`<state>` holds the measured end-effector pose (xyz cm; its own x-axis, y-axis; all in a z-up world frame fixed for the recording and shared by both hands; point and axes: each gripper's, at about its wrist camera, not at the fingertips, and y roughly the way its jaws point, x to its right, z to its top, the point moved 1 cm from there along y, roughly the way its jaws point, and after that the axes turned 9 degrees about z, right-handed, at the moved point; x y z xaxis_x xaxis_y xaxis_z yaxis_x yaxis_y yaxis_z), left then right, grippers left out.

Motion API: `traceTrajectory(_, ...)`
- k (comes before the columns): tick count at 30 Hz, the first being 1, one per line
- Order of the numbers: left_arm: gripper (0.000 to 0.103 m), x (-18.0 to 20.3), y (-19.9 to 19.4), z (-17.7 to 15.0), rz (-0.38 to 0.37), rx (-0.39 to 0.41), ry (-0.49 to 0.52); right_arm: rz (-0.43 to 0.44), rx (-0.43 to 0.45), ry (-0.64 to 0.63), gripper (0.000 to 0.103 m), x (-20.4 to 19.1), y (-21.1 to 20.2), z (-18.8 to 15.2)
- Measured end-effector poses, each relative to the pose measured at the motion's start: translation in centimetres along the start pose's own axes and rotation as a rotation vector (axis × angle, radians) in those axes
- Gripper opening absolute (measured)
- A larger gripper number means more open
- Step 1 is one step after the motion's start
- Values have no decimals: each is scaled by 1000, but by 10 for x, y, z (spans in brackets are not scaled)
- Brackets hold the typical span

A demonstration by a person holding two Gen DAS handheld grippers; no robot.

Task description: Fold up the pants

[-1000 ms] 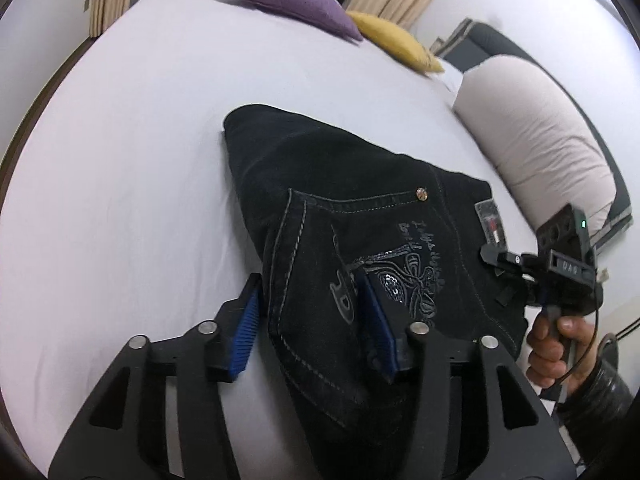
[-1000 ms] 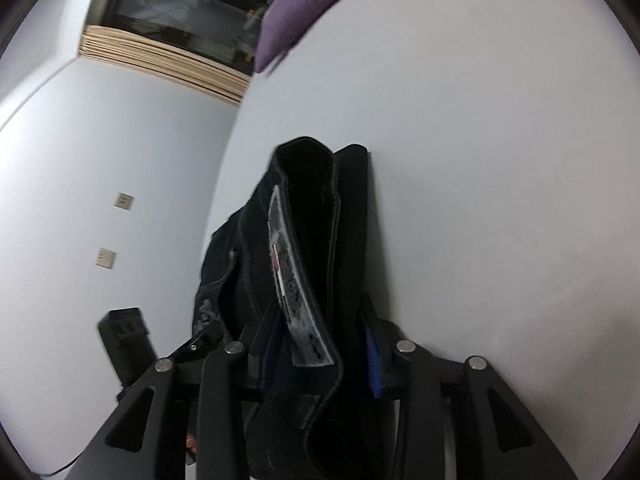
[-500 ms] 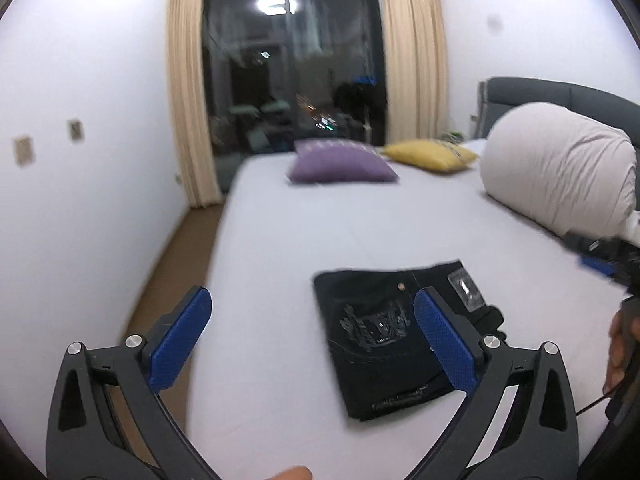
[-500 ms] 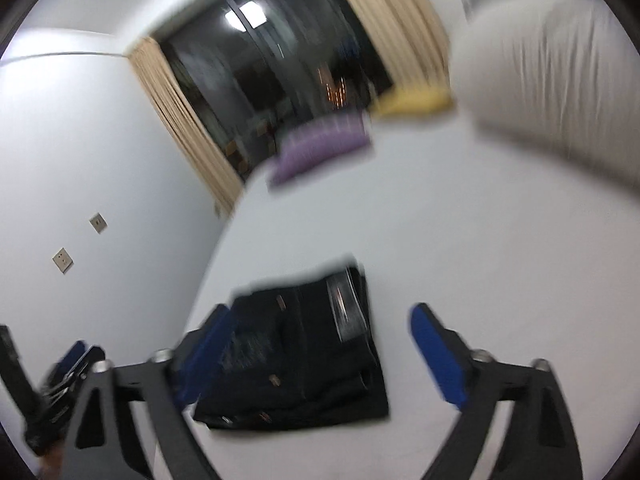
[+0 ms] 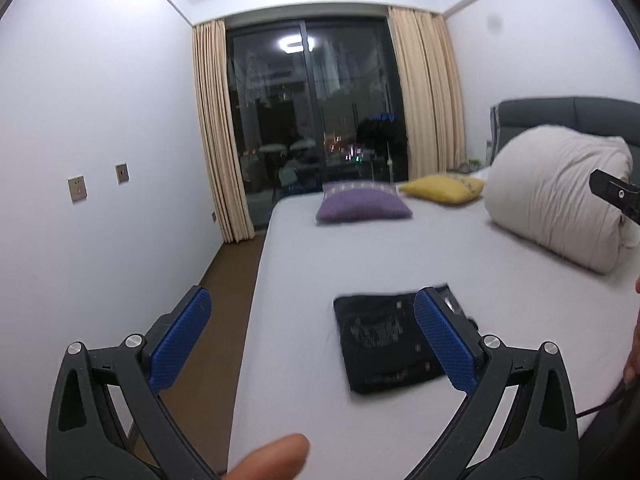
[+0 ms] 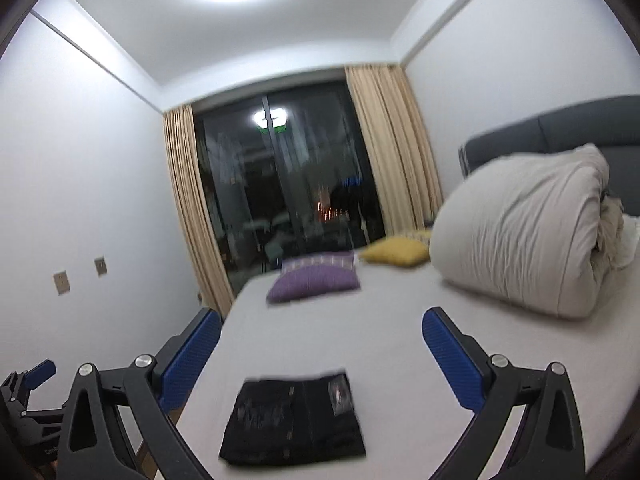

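- Black denim pants (image 5: 390, 340) lie folded into a compact rectangle on the pale bed (image 5: 400, 252), near its left edge, with pale embroidery and small rivets showing on top; in the right wrist view the same pants (image 6: 294, 422) show a label patch toward their far right corner.
- Left gripper (image 5: 312, 340) is held above the bed, jaws spread wide apart and holding nothing; its right blue pad (image 5: 444, 344) overlaps the right side of the pants in that view.
- Right gripper (image 6: 320, 356) is likewise raised, jaws wide apart and empty, the pants seen low between its fingers.
- Purple cushion (image 5: 362, 202) and yellow cushion (image 5: 442, 189) lie side by side at the far end of the bed.
- Rolled beige duvet (image 5: 560, 196) rests on the right, in front of a grey headboard (image 5: 560, 112).
- Beige curtains (image 5: 220, 128) frame a dark window (image 5: 312, 108) on the far wall.
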<state>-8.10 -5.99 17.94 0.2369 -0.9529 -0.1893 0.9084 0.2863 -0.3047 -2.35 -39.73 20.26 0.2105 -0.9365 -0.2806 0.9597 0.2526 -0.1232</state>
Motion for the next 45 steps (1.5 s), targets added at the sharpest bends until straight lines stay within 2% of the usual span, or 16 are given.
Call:
traceTrajectory(2,103,-1,-6,-6,9,-48,-11,14,-41,13,103,-1,-6,-8)
traceTrajectory(8,103,-1,-9,-28,27,-144,-19,-36,-118,29,103,-2,-6,-29)
traceTrajectory(13,103,-2,4,-42,10,-200,-47,-68,-236,-37,103,-11,6,-50)
traceTrajectory(22,103,-9,43,-70,0,-299,-77,-64,-378,-33,103,-21,28,-84)
traceTrajectory(35,103,-12,91,-107,-21,-399,-110,-64,-491,-71,103,-34,53,-116)
traceTrajectory(45,103,-5,115,-124,-33,-442,-116,-65,-537,-69,103,-32,65,-130)
